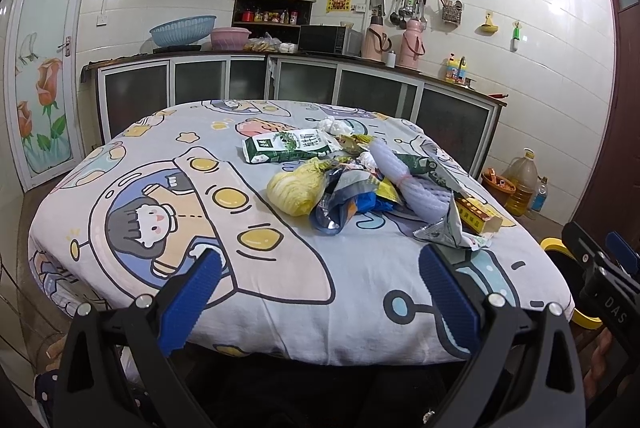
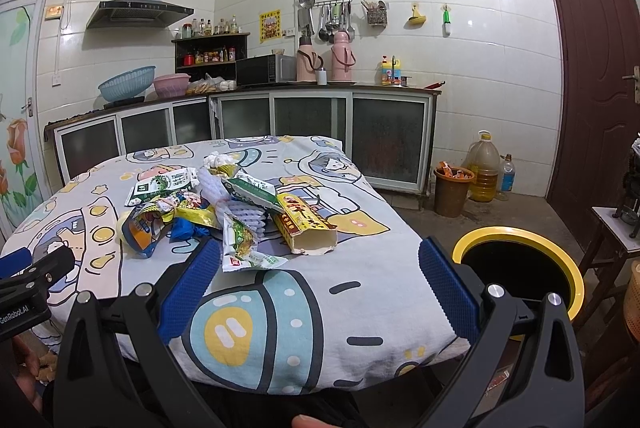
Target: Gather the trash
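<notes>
Both my grippers, left [image 1: 318, 282] and right [image 2: 320, 280], hover fingers spread, empty, short of the trash pile [image 2: 224, 204] on the table [image 2: 340, 308].

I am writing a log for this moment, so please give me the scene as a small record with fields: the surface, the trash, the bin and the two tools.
surface: table covered by a cartoon-print cloth
trash: pile of wrappers, bags and foam net near the table's middle
nearest items: open yellow carton and green-white wrapper, on the right tool's side
bin: yellow-rimmed bin on the floor, right of the table, open top
left tool: open, holds nothing, short of the pile
right tool: open, holds nothing
progress: no trash picked up yet
</notes>
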Action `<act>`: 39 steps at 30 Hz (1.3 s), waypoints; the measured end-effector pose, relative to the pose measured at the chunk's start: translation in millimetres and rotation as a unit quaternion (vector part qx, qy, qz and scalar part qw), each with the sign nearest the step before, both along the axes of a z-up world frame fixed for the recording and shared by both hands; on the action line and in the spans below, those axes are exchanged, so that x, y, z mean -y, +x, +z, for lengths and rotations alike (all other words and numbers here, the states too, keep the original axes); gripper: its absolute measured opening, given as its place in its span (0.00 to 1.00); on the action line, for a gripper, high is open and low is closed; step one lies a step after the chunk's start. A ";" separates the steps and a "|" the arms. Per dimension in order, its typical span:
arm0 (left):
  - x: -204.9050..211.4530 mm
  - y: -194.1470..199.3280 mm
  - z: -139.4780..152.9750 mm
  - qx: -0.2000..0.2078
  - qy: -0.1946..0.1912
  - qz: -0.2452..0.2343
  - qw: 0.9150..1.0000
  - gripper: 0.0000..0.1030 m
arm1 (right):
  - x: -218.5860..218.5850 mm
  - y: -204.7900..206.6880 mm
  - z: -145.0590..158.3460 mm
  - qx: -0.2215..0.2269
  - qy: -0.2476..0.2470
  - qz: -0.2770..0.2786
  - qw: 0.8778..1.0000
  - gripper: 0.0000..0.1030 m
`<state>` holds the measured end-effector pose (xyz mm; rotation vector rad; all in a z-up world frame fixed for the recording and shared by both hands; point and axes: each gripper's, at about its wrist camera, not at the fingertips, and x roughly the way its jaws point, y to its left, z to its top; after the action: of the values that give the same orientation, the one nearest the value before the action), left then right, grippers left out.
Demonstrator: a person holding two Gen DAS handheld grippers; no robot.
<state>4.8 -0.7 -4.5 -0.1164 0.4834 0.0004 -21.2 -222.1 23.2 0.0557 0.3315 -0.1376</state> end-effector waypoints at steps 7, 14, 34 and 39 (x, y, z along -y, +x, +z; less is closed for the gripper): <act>2.2 0.4 -0.3 0.003 0.004 -0.001 1.000 0.93 | 0.2 -0.4 0.4 0.001 0.000 -0.001 1.000 0.93; 2.8 0.3 -0.6 0.003 0.002 -0.002 1.000 0.93 | 1.1 -1.6 1.5 0.000 0.000 -0.003 1.000 0.93; -24.1 37.5 -14.1 -0.023 -0.022 -0.088 0.996 0.93 | 53.2 64.6 -10.0 -0.069 -0.009 0.091 0.993 0.93; -34.1 66.5 0.7 -0.034 0.060 -0.113 0.991 0.93 | 39.2 97.3 -15.5 -0.103 -0.046 0.168 0.979 0.93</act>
<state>71.4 33.3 -3.8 0.0562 0.5616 -0.1892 76.1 -261.3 7.7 -0.1064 0.5350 0.1781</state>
